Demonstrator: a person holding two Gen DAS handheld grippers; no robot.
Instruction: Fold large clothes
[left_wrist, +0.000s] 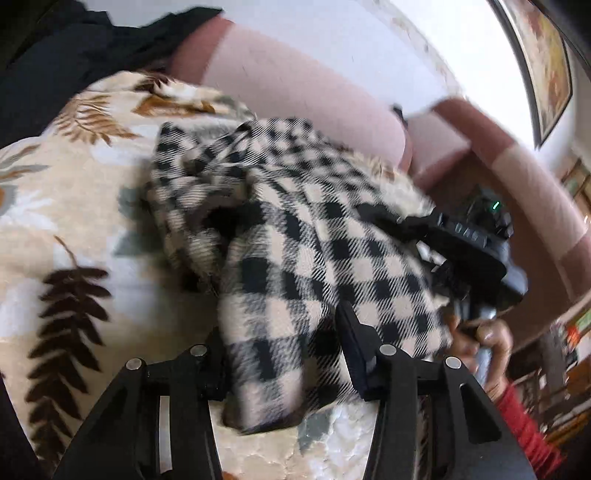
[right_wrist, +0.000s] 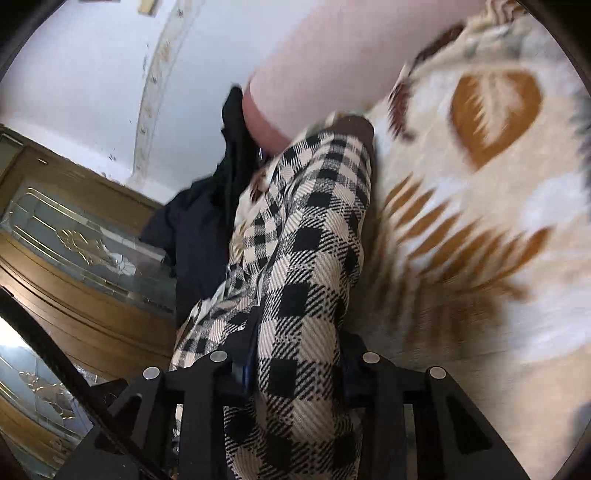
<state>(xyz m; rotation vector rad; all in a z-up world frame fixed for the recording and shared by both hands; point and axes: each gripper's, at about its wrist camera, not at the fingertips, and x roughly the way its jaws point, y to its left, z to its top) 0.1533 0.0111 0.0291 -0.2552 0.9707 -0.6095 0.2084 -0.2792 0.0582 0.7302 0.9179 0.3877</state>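
Left wrist view: black-and-cream checked woven garment (left_wrist: 295, 236) lies bunched on a cream blanket printed with brown fern leaves (left_wrist: 74, 206).
Left gripper (left_wrist: 284, 354): a thick fold of the checked cloth runs between its two black fingers, which pinch it from both sides.
Right gripper, seen from the left (left_wrist: 472, 251): black body at the far edge of the garment, carried by a hand (left_wrist: 484, 343) with a red knitted sleeve (left_wrist: 524, 424) at the wrist.
Right wrist view: right gripper (right_wrist: 295, 365) clamps a long band of the same checked cloth (right_wrist: 314, 236), which stretches away from the fingers across the leaf-print blanket (right_wrist: 480, 184).
Garment position: on the blanket, gathered between the two grippers, one end in each.
Surroundings: pale pink padded headboard (left_wrist: 295, 66); dark navy cloth (right_wrist: 195, 229) heaped beside the garment; brown wooden cabinet with glass panels (right_wrist: 74, 236); white wall (right_wrist: 92, 74).
Sharpness: both views are blurred.
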